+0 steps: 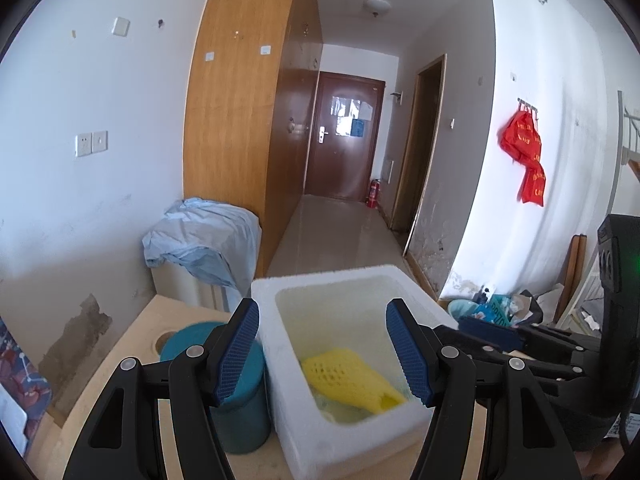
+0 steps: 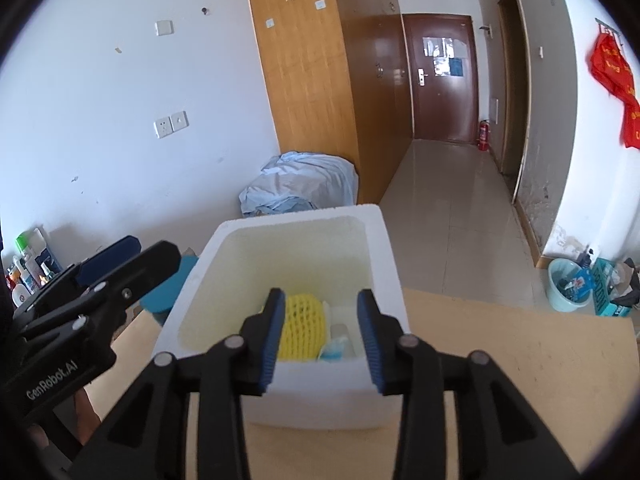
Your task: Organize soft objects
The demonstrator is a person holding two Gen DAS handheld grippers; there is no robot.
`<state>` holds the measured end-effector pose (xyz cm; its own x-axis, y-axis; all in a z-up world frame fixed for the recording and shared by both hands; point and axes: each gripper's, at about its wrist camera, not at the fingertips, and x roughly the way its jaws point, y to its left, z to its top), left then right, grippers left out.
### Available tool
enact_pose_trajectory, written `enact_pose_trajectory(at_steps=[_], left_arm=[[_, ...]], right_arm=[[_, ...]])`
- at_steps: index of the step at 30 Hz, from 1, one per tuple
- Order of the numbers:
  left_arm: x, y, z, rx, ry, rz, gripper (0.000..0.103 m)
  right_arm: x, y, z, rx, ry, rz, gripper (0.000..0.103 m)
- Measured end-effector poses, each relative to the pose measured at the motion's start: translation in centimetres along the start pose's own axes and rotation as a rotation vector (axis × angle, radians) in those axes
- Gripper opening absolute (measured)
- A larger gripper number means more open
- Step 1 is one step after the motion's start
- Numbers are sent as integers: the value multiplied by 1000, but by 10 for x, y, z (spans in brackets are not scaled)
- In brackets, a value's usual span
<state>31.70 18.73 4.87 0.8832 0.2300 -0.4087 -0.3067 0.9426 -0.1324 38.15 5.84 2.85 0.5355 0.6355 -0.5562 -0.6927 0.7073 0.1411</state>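
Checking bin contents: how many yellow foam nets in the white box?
1. The yellow foam net lies on the floor of the white foam box, near its front wall, left of a pale packet. More could hide behind that wall.

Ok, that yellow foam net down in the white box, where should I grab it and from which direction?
Come straight down from above: the white foam box has tall walls, so no side approach. Pinch the yellow foam net across its narrower width near the middle, where it lies flat and the soft mesh can squash. The open right gripper hangs nearest it.
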Motion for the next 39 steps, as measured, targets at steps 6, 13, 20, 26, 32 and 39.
enact_pose_trajectory(at_steps=[6,13,20,26,32,39], left_arm=[[-37,-5,-21,12,7,-15,67],[-79,-16,-47,19,24,-51,70],[-119,-26,-74,26,22,-69,81],[-142,-38,-112,54,58,-82,84],[-166,-42,-148,63,74,-105,84],[-190,-44,-172,74,62,-115,84]], right_arm=[[-31,6,-24,25,-5,-16,66],[-70,9,-56,46,-23,-86,93],[-104,-3,-95,98,-25,-143,96],[-127,-3,-139,125,-15,-174,99],[-141,3,-174,140,-11,-196,99],[-170,11,-203,156,-55,-219,99]])
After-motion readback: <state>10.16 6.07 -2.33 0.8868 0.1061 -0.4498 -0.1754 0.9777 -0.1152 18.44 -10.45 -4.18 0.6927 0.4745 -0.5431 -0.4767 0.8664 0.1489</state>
